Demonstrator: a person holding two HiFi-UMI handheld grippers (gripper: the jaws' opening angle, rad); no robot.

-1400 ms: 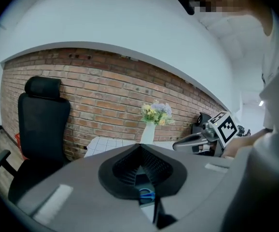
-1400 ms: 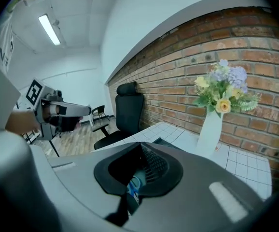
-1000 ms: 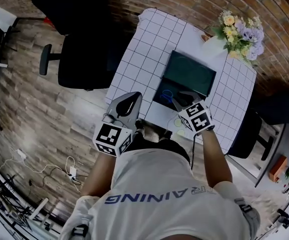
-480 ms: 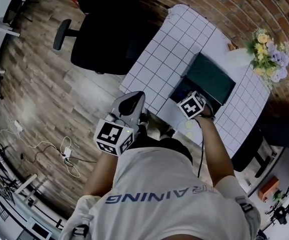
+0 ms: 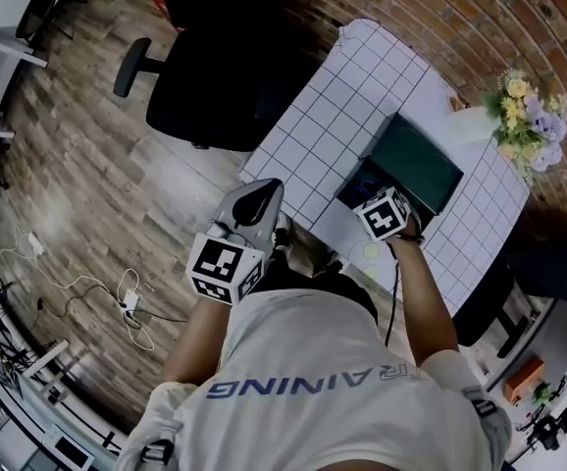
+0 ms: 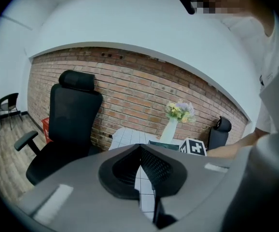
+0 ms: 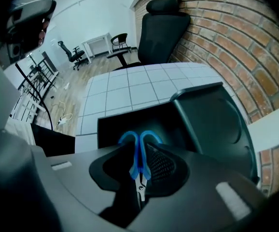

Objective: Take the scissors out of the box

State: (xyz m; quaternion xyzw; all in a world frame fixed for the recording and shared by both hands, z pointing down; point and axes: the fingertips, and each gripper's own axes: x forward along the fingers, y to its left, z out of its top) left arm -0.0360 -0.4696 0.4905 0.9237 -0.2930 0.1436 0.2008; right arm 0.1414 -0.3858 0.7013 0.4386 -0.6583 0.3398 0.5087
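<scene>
Right gripper view: blue-handled steel scissors (image 7: 139, 170) lie inside the open black box (image 7: 115, 124), straight between the right gripper (image 7: 139, 151) fingers (image 7: 161, 164). The fingers are closing, not clamped yet. Scissors' long axis runs along the fingers, loops farthest. Left gripper (image 6: 140, 149) is pinched together and empty, well apart from the box.

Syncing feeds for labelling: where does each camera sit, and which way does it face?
Head view: on the person's head, steeply down at the white gridded table; white shirt, both arms show.
Left gripper view: on the left hand-held gripper, toward the brick wall; the shirt shows.
Right gripper view: on the right hand-held gripper, down into the dark box; blue-handled scissors between closing jaws.
All share the table.
</scene>
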